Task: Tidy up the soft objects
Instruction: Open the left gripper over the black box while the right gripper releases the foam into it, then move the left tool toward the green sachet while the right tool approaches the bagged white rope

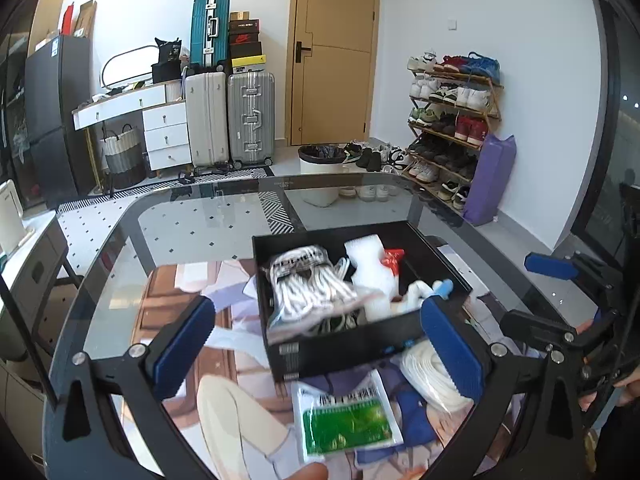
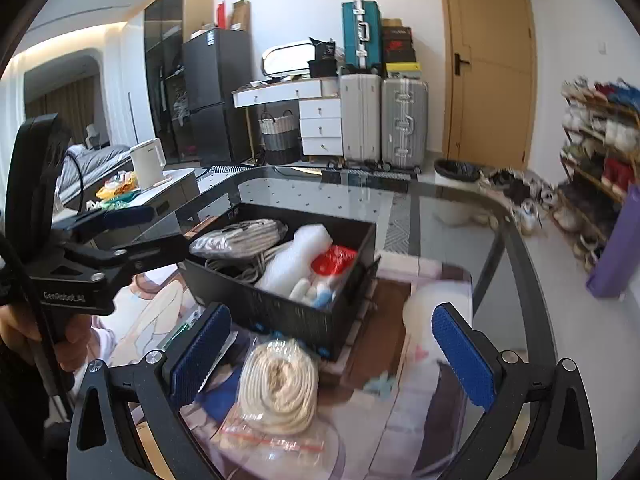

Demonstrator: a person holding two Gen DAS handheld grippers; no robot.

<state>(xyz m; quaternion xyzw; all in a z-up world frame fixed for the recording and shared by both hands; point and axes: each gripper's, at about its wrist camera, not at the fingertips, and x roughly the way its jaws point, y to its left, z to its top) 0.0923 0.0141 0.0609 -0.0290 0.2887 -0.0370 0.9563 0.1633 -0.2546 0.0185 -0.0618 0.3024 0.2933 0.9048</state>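
On glass table [image 2: 460,216], bagged rope coil [image 2: 280,384] lies between the right claw's [image 2: 332,356] spread, empty fingers.

Bright daylight, fisheye warp, slight blur.

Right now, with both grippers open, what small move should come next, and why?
Probably lower the right gripper onto the bagged white rope and close. The rope lies on the table in front of the black box, between the open fingers, while the green packet sits nearer the left gripper.
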